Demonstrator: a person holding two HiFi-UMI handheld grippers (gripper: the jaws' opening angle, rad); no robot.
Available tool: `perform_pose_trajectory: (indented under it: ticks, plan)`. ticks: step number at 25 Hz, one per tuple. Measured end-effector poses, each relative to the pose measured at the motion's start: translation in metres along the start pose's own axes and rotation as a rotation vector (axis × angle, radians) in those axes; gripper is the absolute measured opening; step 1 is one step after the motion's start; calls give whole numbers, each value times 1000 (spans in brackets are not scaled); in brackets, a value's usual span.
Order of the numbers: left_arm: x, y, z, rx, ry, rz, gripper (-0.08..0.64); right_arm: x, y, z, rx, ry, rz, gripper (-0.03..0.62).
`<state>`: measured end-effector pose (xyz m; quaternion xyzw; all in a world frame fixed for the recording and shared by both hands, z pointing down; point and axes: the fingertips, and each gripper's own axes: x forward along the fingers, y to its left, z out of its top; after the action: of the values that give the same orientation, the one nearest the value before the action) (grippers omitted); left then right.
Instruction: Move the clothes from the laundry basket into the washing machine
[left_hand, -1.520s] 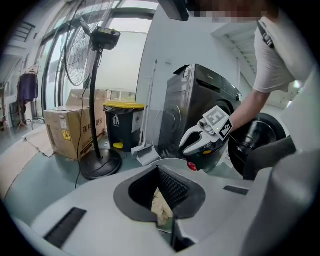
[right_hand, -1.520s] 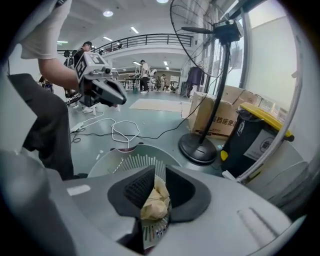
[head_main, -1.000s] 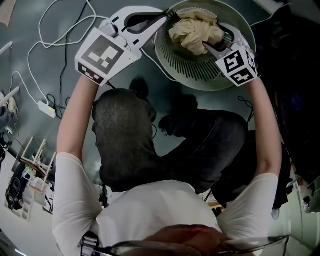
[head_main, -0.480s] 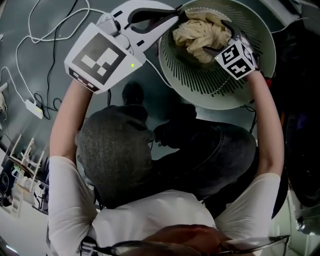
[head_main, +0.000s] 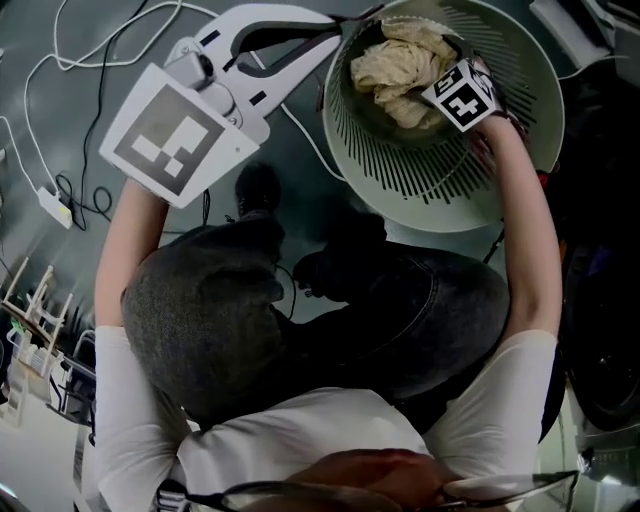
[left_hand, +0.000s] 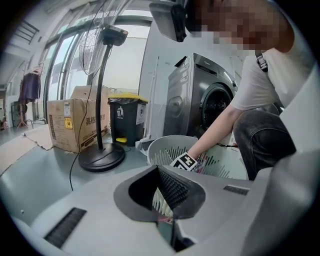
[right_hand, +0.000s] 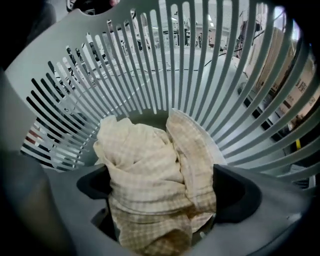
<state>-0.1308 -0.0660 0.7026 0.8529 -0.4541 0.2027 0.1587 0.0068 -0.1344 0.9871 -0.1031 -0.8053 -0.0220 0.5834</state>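
A pale slatted laundry basket stands on the floor in front of my knees, with a crumpled cream checked cloth at its bottom. My right gripper points steeply down into the basket. Its jaws are opening, and in the right gripper view the cloth lies bunched between them. My left gripper reaches the basket's left rim; in the left gripper view the basket's slatted wall sits in the narrow gap between its pads. The grey washing machine stands behind the basket.
A floor fan's round base, a cardboard box and a dark bin with a yellow lid stand to the left. White and black cables and a power strip lie on the floor at left.
The right gripper has sunk deeper into the basket, down onto the cloth, with its jaws spreading. The left gripper has dropped a little while staying at the basket's rim.
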Motion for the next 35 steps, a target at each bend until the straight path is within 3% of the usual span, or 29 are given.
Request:
perform_pose_trajectory:
  ticks: [7,10,14,20,22,25,28,31,35]
  plan:
    - [-11,1,-15,-34,25,29,6,27,10,-15,44,69,115,609]
    - [-11,-1,-15,-35,20,28,6,39,19,-29,14,122,135,609]
    - [-11,-1,-19,-61,20,40,6,56,29,-35,-88,168,116,609]
    - [-11,0,-15,-37,21,32,6,66,33,-31,-191,203,41,608]
    - [-10,-2,-11,-30,17,28,6,65,33,-31,-226,207,31,546]
    - [-11,-1,-6,-22,14,30,6,60,38,-30,-274,224,37,371]
    - [-16,1,1,-20,8,39,5,50,45,-36,-297,261,89,267]
    - [-22,4,11,-20,-4,47,6,29,46,-38,-298,278,128,233]
    - [-21,9,22,7,-28,58,6,2,39,-34,-293,242,96,222]
